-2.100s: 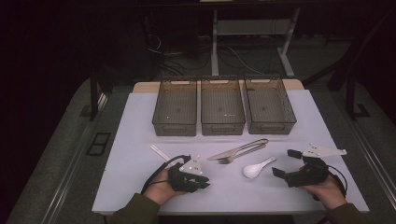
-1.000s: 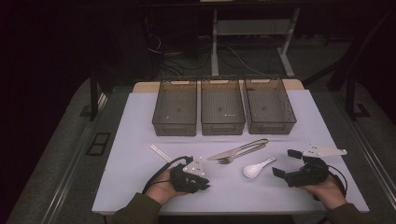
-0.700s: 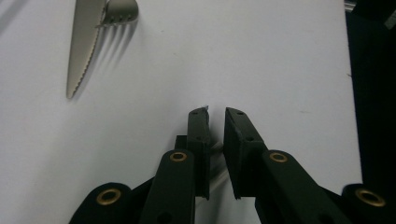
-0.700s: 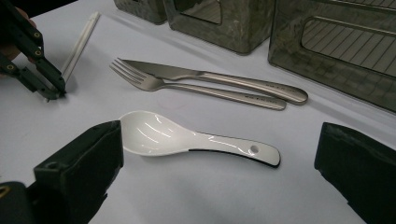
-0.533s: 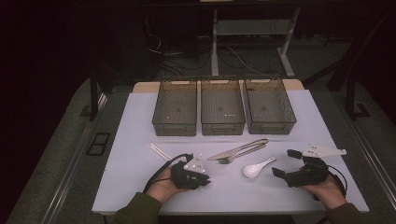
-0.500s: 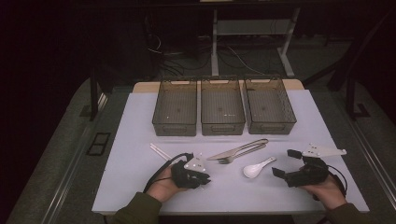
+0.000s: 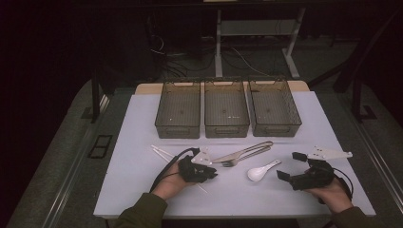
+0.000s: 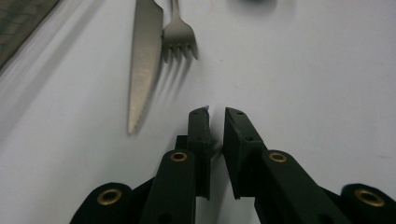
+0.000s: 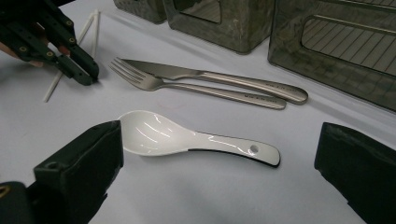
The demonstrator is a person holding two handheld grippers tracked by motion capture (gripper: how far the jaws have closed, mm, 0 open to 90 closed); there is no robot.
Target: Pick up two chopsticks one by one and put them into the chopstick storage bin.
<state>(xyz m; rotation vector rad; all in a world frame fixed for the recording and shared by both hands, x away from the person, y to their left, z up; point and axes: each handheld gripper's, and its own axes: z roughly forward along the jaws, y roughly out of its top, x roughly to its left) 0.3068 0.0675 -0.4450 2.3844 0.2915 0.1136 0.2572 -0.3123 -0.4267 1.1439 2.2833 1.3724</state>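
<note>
Looks like cutlery sorting, pick phase. Nothing is lifted yet; all of it lies flat on the bench (image 7: 138, 190), and the three bins (image 7: 226, 129) at the back look empty.

- Chopsticks (image 7: 160, 151): far left, lying diagonally. One runs under the left hand (image 7: 168, 185) and its end pokes out on the near side.
- Left tool (image 7: 214, 175): low on the bench, jaws almost closed with a thin slit left. I can't make out anything pinched in the slit, only a white fleck at one tip, so I read it as holding nothing. It points at the knife (image 8: 140, 65) tip and the fork (image 8: 180, 37) tines, near but apart.
- Knife and fork: side by side and touching, handles running up-right toward the bins.
- Spoon (image 9: 187, 135): white, bowl up, just right of the fork tines. In the right gripper view it lies across the gap between the jaws, bowl near one pad, handle end short of the other.
- Right tool (image 7: 289, 165): jaws wide open, holding nothing, lined up on the spoon without contact.

Next move, my call: the right tool goes first. Ease it forward and down until the pads straddle the spoon's neck, then close. The spoon is glazed and curved, so it could skate; grip the handle, not the bowl. The left tool must open before it can take the knife or fork, and those two need separating.
</note>
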